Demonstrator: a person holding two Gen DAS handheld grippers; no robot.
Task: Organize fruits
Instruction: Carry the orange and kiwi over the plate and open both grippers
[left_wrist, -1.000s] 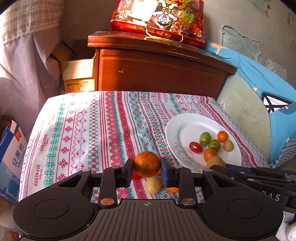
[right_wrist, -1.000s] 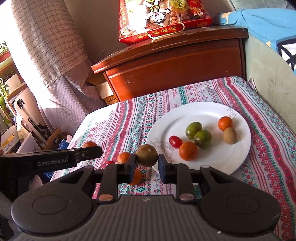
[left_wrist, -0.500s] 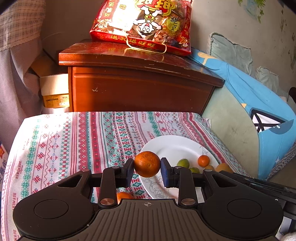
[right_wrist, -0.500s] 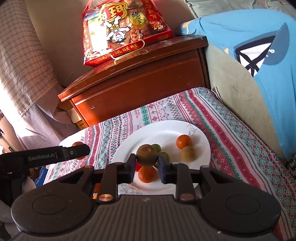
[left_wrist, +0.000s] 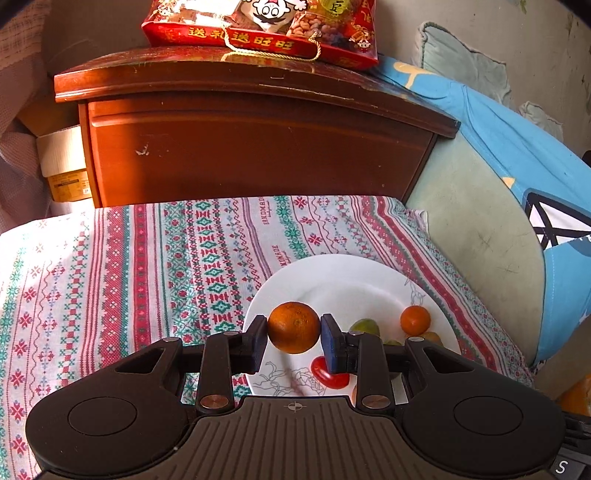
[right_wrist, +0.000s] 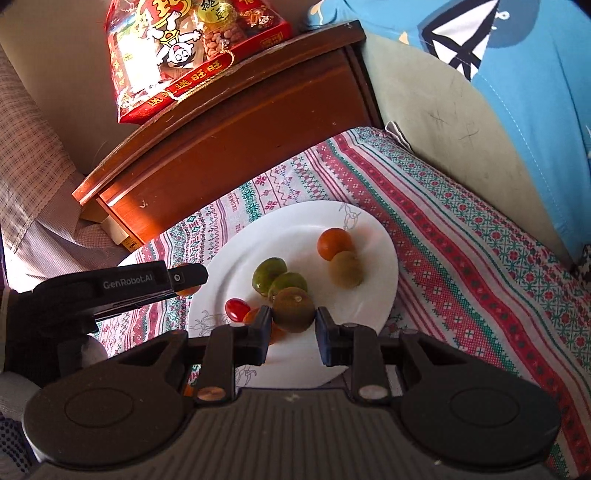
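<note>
Both grippers have moved in over the white plate (right_wrist: 373, 288) since a second ago, each carrying its fruit along. Left gripper (left_wrist: 294, 341): fingers pinch an orange (left_wrist: 293, 327) on both sides, held above the plate's near-left part. Right gripper (right_wrist: 291, 326): its left finger touches a brownish-green fruit (right_wrist: 293, 309); a slight gap shows at the right finger, so the grip looks loose. On the plate: two green fruits (right_wrist: 269, 274), a red cherry tomato (right_wrist: 236, 309), a small orange fruit (right_wrist: 334, 243) touching a tan one (right_wrist: 346, 268). Plate sits on a patterned tablecloth (left_wrist: 147, 266), in front of a wooden cabinet (left_wrist: 251, 147) bearing a red snack bag (left_wrist: 266, 29).
</note>
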